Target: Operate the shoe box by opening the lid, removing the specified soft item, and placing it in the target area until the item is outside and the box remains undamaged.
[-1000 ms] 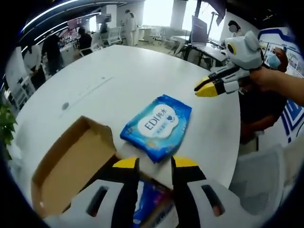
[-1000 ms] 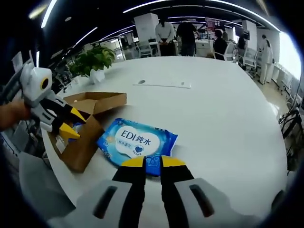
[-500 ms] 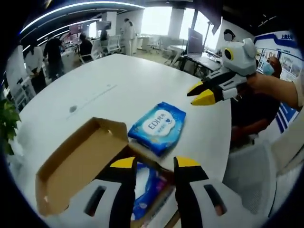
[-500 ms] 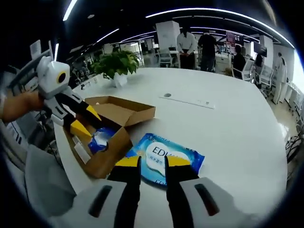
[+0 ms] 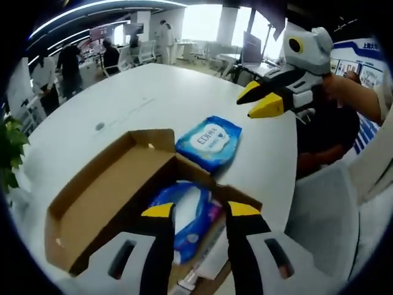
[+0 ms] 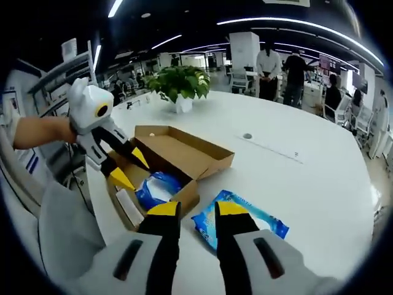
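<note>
The box (image 5: pixel 116 184) sits open on the white surface (image 5: pixel 141 98), a blue pack (image 5: pixel 187 215) inside; another pack (image 5: pixel 209 140) lies just beside it. Both hand-held grippers, left (image 5: pixel 198 212) and right (image 6: pixel 195 209), hover over the box, jaws apart, empty.

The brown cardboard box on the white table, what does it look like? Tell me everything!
The brown cardboard shoe box is plain and shallow, with its hinged lid flipped fully open and flat. It sits near the edge of the white round table. Inside lies a blue soft packet. Another blue wipes pack lies outside, close beside it.
</note>
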